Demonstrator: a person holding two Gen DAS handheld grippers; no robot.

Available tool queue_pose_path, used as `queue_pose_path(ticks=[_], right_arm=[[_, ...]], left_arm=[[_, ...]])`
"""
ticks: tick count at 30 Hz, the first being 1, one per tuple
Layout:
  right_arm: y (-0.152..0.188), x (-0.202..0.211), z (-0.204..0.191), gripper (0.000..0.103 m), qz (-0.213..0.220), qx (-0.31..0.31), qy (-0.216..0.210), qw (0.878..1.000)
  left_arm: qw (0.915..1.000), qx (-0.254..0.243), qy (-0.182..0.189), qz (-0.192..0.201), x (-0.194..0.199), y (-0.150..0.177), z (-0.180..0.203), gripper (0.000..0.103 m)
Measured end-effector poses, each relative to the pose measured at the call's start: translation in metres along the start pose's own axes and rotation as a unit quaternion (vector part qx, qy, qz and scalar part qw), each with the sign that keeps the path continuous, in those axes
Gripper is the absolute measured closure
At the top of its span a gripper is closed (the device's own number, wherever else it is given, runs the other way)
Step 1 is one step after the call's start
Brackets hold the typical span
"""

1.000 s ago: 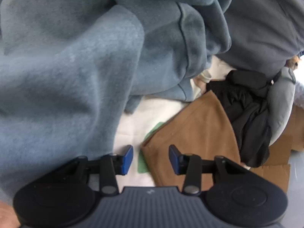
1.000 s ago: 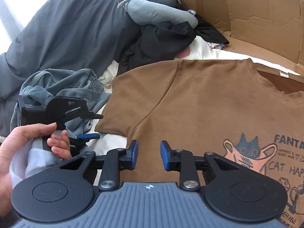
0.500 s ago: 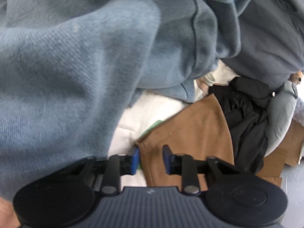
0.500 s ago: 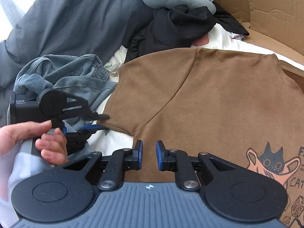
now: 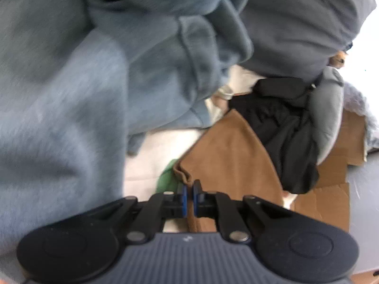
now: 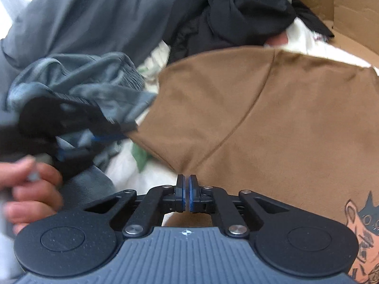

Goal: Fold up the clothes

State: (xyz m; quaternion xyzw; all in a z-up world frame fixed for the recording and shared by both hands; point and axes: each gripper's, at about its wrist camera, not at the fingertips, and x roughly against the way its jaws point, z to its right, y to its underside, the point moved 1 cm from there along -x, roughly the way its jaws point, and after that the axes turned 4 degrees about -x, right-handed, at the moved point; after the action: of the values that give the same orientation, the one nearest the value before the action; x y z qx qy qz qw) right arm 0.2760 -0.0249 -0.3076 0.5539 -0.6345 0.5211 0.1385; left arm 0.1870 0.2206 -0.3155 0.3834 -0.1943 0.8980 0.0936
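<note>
A brown T-shirt with a cat print lies spread on a white sheet. Its sleeve also shows in the left wrist view. My left gripper is shut on the sleeve's hem, which bunches up between the blue pads. My right gripper is shut on the shirt's side edge just below the armpit. The left gripper shows blurred in the right wrist view, at the sleeve's end, with the hand that holds it.
A crumpled blue-grey sweatshirt fills the left. A dark grey garment, a black garment and a grey cushion lie behind the shirt. Cardboard stands at the back right. A green patch shows on the sheet.
Both grippers closed from open onto the brown shirt, the left on the sleeve hem, the right on the side edge. Both views moved closer to the shirt.
</note>
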Motion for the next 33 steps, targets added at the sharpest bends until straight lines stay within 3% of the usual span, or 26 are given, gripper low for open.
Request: queue_pose_path(ticks=[9,15,30,31,33], right_arm=[[0.005,-0.018,0.004,0.102,-0.014,-0.015,0.004,1.000],[0.005,-0.025,0.004,0.100,-0.015,-0.020,0.007,1.000],[0.010,-0.025,0.017,0.097,0.010,-0.055,-0.012,0.998],[0.012,-0.020,0.020,0.096,0.013,-0.060,-0.008,0.998],[0.015,-0.008,0.026,0.084,0.020,-0.071,0.001,0.997]], left_arm=[[0.9959,-0.069,0.059,-0.006,0.008,-0.001,0.028,0.099],[0.9873,-0.114,0.104,-0.035,0.016,0.015,0.048,0.099],[0.9720,-0.154,0.155,-0.087,0.018,0.060,0.044,0.099],[0.9711,-0.156,0.157,-0.090,0.017,0.063,0.043,0.099],[0.9697,-0.160,0.159,-0.094,0.016,0.068,0.041,0.099]])
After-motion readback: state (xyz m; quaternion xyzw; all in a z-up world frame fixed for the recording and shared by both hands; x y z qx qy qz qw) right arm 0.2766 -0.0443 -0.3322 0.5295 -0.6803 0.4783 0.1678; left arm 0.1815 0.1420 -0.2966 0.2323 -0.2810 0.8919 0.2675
